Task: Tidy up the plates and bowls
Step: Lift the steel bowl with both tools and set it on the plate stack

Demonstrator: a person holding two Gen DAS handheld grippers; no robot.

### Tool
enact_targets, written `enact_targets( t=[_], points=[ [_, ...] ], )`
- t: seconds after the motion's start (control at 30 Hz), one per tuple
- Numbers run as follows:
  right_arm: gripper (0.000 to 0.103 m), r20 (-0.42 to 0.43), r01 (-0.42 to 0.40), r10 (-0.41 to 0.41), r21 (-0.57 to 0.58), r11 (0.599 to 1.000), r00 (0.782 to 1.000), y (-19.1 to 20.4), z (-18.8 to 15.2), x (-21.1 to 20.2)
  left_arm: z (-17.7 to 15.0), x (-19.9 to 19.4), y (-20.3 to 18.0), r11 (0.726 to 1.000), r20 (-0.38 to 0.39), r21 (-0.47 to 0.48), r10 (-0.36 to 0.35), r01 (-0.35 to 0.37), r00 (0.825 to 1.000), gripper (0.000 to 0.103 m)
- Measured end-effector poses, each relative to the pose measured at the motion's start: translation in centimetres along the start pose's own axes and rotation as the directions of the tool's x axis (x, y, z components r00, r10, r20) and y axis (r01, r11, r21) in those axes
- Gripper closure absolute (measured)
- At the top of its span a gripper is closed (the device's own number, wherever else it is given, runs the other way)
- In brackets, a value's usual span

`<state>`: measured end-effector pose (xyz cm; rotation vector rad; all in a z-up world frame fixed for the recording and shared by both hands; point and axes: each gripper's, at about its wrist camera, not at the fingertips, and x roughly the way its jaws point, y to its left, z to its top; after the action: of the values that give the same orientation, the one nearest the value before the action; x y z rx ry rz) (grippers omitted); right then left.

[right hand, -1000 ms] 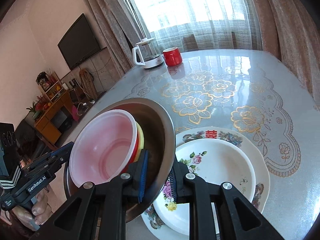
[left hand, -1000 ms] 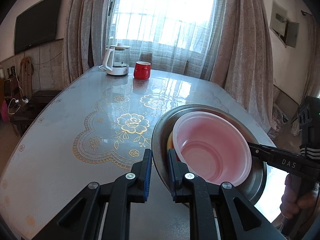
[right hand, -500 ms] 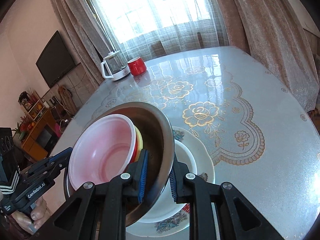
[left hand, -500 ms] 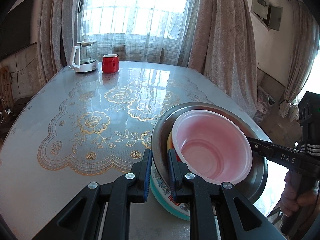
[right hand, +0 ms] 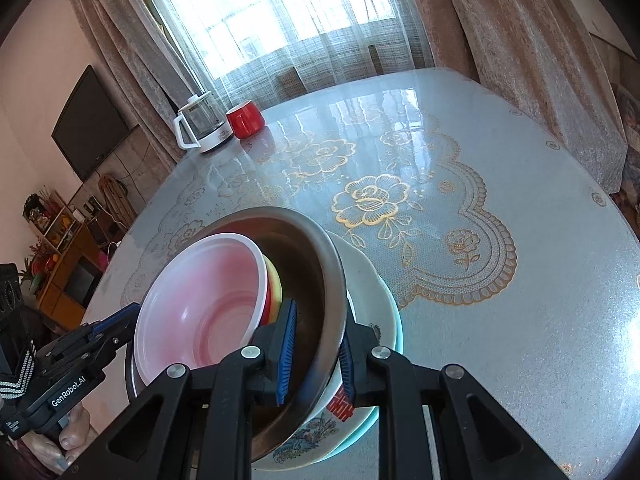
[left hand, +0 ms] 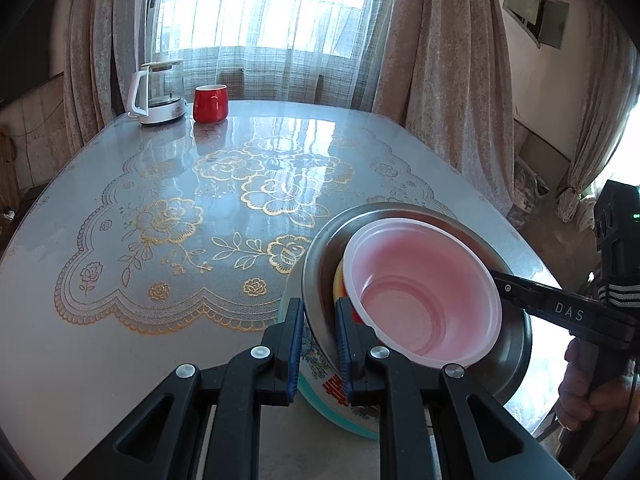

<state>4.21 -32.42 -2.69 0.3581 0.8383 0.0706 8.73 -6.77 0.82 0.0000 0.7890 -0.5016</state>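
A steel bowl [left hand: 516, 356] [right hand: 316, 276] holds a pink plastic bowl [left hand: 420, 288] [right hand: 208, 296] nested on a yellow bowl [right hand: 276, 288] and a red one. My left gripper [left hand: 318, 344] is shut on the steel bowl's near rim. My right gripper [right hand: 314, 352] is shut on its opposite rim. The steel bowl hangs just over two stacked floral plates [right hand: 376, 304] [left hand: 320, 364] on the table; whether it touches them I cannot tell.
A white kettle [left hand: 158, 94] and a red mug [left hand: 210, 102] stand at the table's far end. The glass-topped table [left hand: 160, 200] has a gold floral cloth. A TV [right hand: 90, 124] and shelves are on the left; curtains hang behind.
Both grippers have carried the bowl stack over the floral plates and lowered it. The plates now lie mostly hidden under the steel bowl.
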Motion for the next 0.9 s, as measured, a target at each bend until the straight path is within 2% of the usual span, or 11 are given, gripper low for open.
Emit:
enact_targets(
  t=[0.63,0.9],
  points=[
    [0.083,-0.032,0.034,-0.033,0.026,0.999,0.999,-1.1,-0.3,1.5,-0.1,0.8,-0.6,1.000,-0.015,0.016,0.003,-0.003,1.000,0.087],
    [0.081,-0.040,0.004,-0.002,0.060,0.998,0.999,-1.5,-0.3,1.2,-0.3,0.6,-0.6,1.000,-0.013,0.010,0.002,-0.002,1.000,0.087]
  ],
)
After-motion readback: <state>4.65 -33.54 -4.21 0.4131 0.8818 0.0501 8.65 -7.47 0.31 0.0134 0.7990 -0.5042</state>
